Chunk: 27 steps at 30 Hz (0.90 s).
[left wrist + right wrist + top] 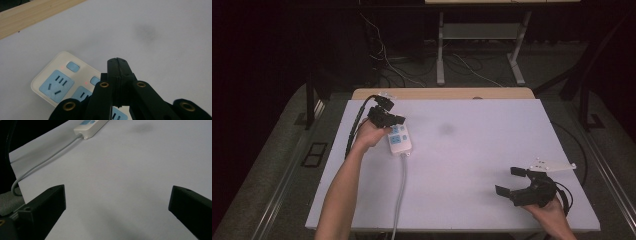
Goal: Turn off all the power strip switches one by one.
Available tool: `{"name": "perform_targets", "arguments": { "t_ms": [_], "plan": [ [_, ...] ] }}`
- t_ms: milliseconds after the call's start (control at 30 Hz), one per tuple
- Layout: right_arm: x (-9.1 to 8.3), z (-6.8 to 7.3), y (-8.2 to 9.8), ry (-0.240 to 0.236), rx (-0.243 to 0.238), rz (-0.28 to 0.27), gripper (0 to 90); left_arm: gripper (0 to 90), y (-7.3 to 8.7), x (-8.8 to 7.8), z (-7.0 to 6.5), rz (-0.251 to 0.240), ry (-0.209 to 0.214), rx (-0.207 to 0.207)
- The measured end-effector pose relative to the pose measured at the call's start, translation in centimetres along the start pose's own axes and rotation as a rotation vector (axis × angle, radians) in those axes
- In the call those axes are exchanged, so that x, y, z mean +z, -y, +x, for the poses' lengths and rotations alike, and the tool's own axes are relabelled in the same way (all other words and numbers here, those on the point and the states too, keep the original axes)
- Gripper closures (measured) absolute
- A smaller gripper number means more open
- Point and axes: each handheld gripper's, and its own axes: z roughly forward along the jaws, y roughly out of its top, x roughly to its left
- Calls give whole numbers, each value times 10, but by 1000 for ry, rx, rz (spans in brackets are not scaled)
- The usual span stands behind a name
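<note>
Hovering over the power strip (pixel 400 138) with clenched fingers

The left gripper (pixel 117 62) has its fingers pressed together, grasping nothing, just above the strip's switches at the far left of the bench (pixel 472 165). The strip's long axis runs near-to-far, its cable (pixel 399 195) trailing toward the near edge. The right gripper (pixel 513 181), fingers released wide, sits well apart at the near right, so the left is nearer.
</note>
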Motion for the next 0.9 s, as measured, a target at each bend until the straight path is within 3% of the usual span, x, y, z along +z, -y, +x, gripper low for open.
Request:
{"name": "perform_targets", "arguments": {
  "t_ms": [433,900],
  "plan": [
    [1,-1,1,5,6,4,9,895,0,14,9,5,2,-24],
    [1,0,1,9,3,6,10,894,7,25,17,54,-23,-38]
  ]
}}
